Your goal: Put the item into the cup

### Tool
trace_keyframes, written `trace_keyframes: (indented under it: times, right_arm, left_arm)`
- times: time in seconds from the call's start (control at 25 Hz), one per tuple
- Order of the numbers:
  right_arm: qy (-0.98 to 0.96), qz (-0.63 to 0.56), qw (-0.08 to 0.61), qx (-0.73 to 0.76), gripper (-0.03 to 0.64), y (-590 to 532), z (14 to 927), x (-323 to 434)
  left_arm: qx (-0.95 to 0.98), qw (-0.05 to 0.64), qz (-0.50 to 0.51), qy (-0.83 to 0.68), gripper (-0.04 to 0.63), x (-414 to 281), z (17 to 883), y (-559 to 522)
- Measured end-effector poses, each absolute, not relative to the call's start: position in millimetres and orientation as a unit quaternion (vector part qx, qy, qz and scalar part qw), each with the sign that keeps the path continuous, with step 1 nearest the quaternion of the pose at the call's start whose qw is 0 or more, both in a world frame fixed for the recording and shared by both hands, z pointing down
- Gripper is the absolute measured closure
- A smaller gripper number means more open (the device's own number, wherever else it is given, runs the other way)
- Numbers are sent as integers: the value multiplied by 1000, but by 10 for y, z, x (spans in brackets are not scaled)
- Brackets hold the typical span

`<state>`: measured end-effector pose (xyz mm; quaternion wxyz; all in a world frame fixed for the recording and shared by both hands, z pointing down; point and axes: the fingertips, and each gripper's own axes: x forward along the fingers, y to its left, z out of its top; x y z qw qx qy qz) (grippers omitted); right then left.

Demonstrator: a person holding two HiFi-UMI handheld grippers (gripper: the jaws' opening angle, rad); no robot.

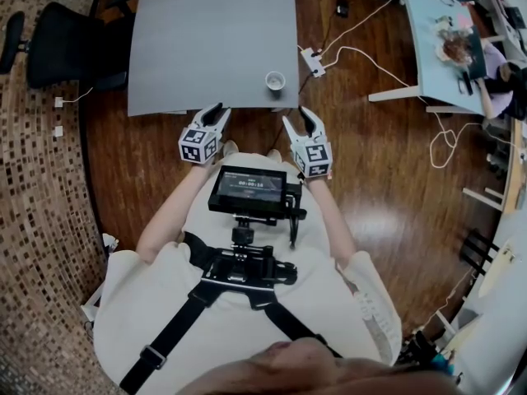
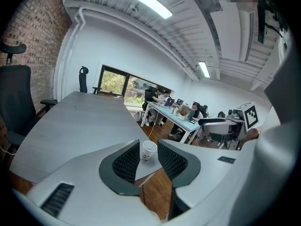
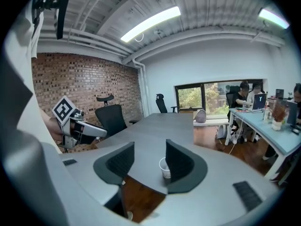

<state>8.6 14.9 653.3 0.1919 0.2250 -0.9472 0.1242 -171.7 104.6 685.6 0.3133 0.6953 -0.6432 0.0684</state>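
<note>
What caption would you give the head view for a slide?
A person holds the left gripper and right gripper open before a gray table bearing one white cup.

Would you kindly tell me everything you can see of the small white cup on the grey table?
The small white cup looks like paper. It is round, tapers slightly toward its base and has faint dark print on its side. It stands upright, mouth open upward, on the grey table, close to the table's near edge and toward its right-hand corner in the head view. Nothing touches it but the table. No contents can be made out inside.
</note>
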Motion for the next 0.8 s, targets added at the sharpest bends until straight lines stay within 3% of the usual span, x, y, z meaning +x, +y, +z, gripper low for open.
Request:
trace_keyframes:
  times: [0.8]
  right_arm:
    - [-946,130,190,227,388,168,6570,88]
  left_arm:
    - [696,321,78,-638,479,-1720,6935,1052]
